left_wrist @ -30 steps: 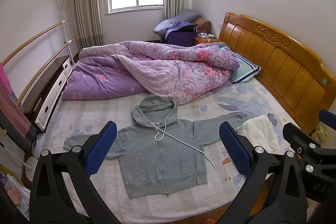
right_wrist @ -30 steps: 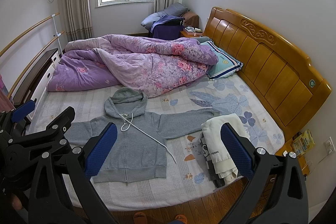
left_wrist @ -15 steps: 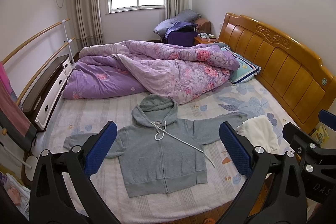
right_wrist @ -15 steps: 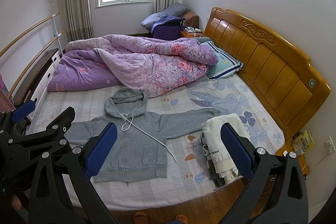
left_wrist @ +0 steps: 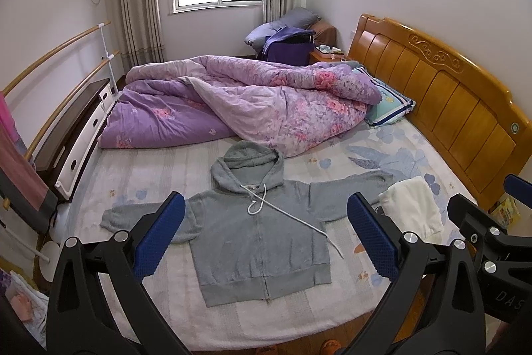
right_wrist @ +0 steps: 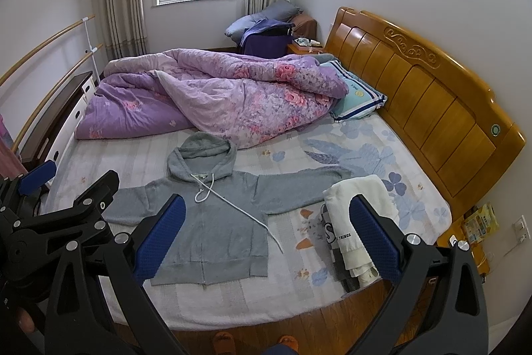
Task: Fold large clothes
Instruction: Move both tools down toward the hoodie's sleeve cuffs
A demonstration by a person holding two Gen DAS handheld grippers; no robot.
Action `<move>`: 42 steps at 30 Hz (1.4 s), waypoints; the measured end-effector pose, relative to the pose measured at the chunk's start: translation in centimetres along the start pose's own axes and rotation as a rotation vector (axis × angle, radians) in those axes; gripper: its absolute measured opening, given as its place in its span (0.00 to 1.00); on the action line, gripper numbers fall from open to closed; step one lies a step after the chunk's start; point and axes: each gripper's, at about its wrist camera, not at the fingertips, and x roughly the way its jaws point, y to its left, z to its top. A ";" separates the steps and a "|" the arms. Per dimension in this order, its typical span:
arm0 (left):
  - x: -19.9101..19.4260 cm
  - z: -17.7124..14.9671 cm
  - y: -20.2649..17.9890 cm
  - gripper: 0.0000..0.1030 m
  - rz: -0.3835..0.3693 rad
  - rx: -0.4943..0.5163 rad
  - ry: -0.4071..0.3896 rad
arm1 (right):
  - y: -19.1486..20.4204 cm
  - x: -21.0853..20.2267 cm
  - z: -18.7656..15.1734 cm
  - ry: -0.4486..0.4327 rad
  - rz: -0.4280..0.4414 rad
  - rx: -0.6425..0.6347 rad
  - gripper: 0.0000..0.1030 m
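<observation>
A grey zip hoodie [left_wrist: 256, 235] lies flat and face up on the bed, sleeves spread to both sides, hood toward the quilt, a white drawstring trailing across its front. It also shows in the right wrist view [right_wrist: 212, 225]. My left gripper [left_wrist: 266, 238] is open and empty, held above the near edge of the bed in front of the hoodie. My right gripper [right_wrist: 266, 238] is open and empty, held to the right of the left one. The left gripper also shows at the left of the right wrist view [right_wrist: 66, 212].
A rumpled purple quilt [left_wrist: 239, 102] fills the far half of the bed. A stack of folded clothes [right_wrist: 355, 222] lies by the hoodie's right sleeve. A wooden headboard [left_wrist: 442, 102] stands at right, a drawer unit [left_wrist: 73, 135] at left. Wooden floor [right_wrist: 299, 318] lies below.
</observation>
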 end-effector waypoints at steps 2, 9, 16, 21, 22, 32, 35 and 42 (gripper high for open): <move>0.1 -0.1 0.3 0.95 0.002 -0.005 0.005 | 0.1 0.0 0.3 0.006 0.003 -0.003 0.92; 1.3 0.1 1.0 0.95 0.001 -0.025 0.039 | 0.7 1.0 0.8 0.041 0.009 -0.015 0.92; 4.1 0.5 1.6 0.95 0.014 -0.069 0.100 | 1.0 4.0 1.6 0.093 0.041 -0.045 0.92; 6.3 1.9 1.5 0.95 0.073 -0.072 0.111 | 0.7 6.9 3.3 0.108 0.095 -0.065 0.92; 6.9 2.3 1.6 0.95 0.089 -0.078 0.116 | 0.7 7.6 3.9 0.111 0.111 -0.073 0.92; 13.1 5.5 3.2 0.95 0.221 -0.170 0.209 | 1.8 15.0 8.5 0.168 0.259 -0.179 0.92; 14.4 5.7 4.1 0.95 0.257 -0.190 0.233 | 2.9 16.6 9.1 0.182 0.308 -0.220 0.92; 16.9 3.5 9.3 0.95 0.324 -0.240 0.336 | 8.3 19.9 8.6 0.263 0.376 -0.297 0.92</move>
